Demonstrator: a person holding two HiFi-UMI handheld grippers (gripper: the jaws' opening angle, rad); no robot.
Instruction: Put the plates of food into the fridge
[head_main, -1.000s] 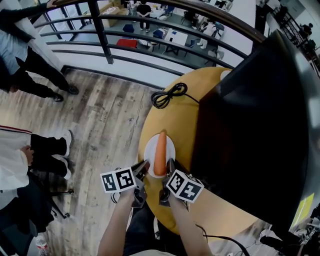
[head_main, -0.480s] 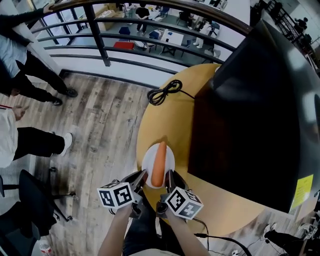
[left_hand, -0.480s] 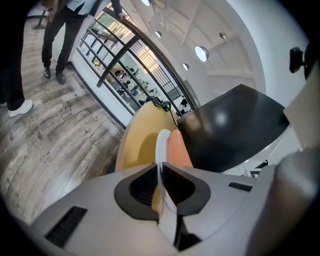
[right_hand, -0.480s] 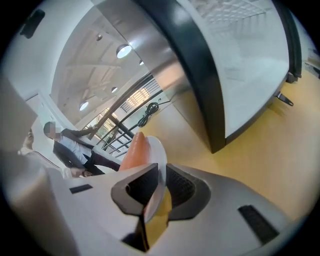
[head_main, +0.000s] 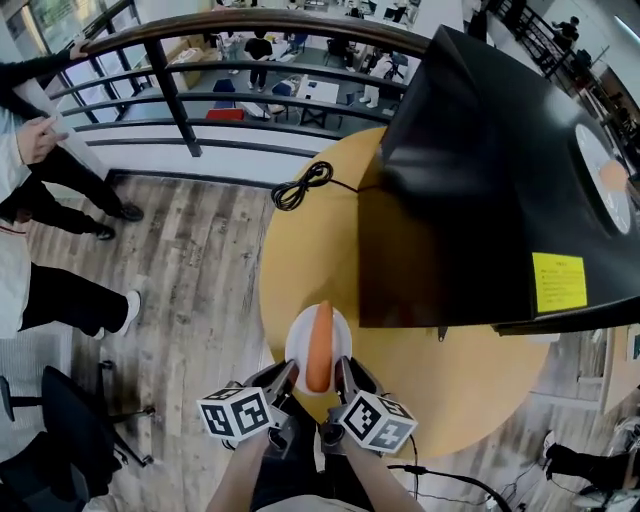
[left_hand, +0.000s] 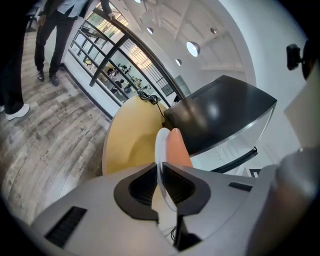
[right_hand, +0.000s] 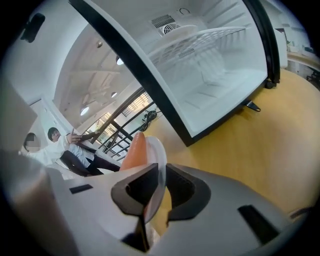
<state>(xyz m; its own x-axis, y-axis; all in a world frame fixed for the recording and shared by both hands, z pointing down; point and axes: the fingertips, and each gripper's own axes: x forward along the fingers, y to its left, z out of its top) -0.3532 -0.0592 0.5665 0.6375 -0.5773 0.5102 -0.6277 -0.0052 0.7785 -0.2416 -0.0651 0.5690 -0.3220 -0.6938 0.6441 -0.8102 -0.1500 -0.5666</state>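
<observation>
Sticker (head_main: 558, 283): yellow, on fridge (head_main: 470, 170); print unreadable.
Plate (head_main: 296, 350): carries carrot (head_main: 320, 345), near fridge.
Left gripper (left_hand: 160, 185): fingers pinch plate rim.
Right gripper (right_hand: 161, 187): fingers pinch plate rim.
Change: sticker newly in view.

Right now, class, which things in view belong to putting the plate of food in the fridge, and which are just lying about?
Job: plate, gripped at its rim by left gripper and right gripper; carrot on it; open fridge.
Lying about: black cable on the table; chair; railing.
</observation>
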